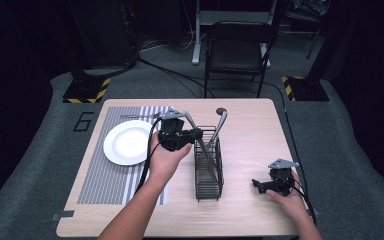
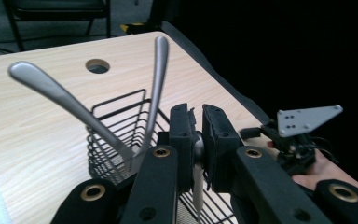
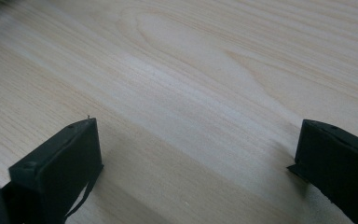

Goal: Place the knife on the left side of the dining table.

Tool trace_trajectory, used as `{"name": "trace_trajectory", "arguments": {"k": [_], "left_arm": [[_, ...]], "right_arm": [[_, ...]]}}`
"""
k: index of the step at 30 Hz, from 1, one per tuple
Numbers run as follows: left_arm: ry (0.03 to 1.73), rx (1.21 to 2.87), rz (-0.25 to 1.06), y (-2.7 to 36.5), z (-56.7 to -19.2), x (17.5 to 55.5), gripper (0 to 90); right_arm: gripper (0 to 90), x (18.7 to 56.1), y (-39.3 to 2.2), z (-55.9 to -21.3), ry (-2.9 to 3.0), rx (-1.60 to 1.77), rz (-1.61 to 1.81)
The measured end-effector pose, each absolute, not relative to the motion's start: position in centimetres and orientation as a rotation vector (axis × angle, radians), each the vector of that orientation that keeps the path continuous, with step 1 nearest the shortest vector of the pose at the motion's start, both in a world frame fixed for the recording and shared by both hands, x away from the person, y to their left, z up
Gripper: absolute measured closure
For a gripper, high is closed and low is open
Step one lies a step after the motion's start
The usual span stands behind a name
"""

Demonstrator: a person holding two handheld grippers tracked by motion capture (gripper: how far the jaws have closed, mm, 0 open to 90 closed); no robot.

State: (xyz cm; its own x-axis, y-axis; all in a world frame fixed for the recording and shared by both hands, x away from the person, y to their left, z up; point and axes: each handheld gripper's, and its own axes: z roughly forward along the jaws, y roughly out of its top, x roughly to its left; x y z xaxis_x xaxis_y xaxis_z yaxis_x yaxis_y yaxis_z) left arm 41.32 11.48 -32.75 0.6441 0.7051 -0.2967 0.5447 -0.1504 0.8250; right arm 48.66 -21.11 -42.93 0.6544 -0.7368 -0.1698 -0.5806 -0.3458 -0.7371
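Observation:
My left gripper (image 1: 198,134) hovers over the left rim of a black wire basket (image 1: 208,186) at mid-table. It is shut on a silver utensil (image 2: 197,184), whose metal shows between the pads (image 2: 182,135) and hangs down toward the basket. Two other silver utensils stand in the basket, with their handles (image 2: 56,91) (image 2: 157,70) leaning up and out. My right gripper (image 1: 267,186) rests on the bare wood near the table's right front; its jaws stand wide open with nothing between them (image 3: 198,140).
A white plate (image 1: 128,142) lies on a grey striped placemat (image 1: 100,185) at the left, with a fork (image 1: 140,116) beyond it. The tabletop has a round hole (image 1: 221,110) behind the basket. A black chair (image 1: 237,52) stands past the far edge.

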Motion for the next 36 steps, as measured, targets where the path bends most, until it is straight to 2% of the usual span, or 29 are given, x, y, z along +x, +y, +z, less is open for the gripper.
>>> {"name": "trace_trajectory", "arguments": {"k": [17, 36], "left_arm": [[0.912, 1.877, 0.202, 10.4, -30.7, 39.9, 83.6], [0.94, 1.899, 0.237, 10.8, -28.2, 39.5, 83.6]], "right_arm": [[0.0, 48.7, -21.1, -42.9, 1.019, -2.056, -0.245], [0.0, 48.6, -21.1, -42.9, 1.017, -2.057, -0.243]]}}
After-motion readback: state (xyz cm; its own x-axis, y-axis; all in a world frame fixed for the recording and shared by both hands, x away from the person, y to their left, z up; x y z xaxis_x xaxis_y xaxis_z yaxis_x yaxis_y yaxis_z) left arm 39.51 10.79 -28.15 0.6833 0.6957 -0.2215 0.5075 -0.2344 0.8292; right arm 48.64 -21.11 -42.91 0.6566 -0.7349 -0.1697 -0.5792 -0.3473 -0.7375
